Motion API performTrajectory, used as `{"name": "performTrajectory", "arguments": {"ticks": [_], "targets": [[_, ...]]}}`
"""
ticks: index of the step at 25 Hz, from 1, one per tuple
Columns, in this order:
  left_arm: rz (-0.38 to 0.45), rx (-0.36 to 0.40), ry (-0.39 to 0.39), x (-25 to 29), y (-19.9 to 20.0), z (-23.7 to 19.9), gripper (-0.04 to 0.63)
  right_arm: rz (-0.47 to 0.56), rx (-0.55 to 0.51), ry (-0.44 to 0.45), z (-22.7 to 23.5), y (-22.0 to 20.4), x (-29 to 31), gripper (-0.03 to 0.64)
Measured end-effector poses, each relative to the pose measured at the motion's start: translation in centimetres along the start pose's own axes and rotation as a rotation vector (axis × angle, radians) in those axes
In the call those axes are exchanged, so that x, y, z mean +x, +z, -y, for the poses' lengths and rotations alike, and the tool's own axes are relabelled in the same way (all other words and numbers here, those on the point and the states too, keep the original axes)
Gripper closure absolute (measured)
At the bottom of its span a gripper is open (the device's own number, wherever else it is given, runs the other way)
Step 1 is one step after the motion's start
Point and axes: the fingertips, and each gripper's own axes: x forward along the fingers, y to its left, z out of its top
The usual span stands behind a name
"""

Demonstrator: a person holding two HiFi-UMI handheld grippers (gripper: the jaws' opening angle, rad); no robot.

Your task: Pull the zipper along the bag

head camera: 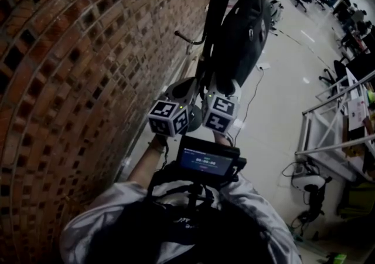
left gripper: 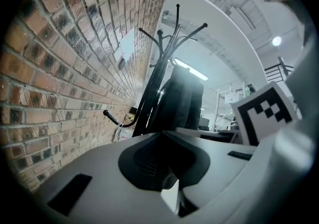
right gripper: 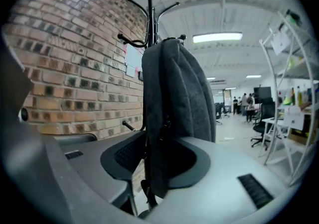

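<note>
Now the right gripper [right gripper: 155, 144] gapes around the foot of the bag [right gripper: 179, 83]. Short of it, the left gripper [left gripper: 163, 134] is clenched empty.

From the head we look steeply down at the backpack [head camera: 243, 28] hanging on the coat stand [head camera: 215, 16] beside the brick wall [head camera: 70, 51]. Along the left gripper [left gripper: 163, 136] we face them from a little way off. Along the right gripper [right gripper: 154, 143] we sit close, the backpack filling mid-frame; all three views share backpack, coat stand and brick wall.
</note>
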Motion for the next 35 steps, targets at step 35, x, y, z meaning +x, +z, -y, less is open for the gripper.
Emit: {"name": "performTrajectory", "arguments": {"ticks": [35], "targets": [[-0.011,0.008,0.005,-1.7,0.0,-1.9,0.588,0.062,0.382,0.405,0.5,0.1,-0.3,0.609]]}}
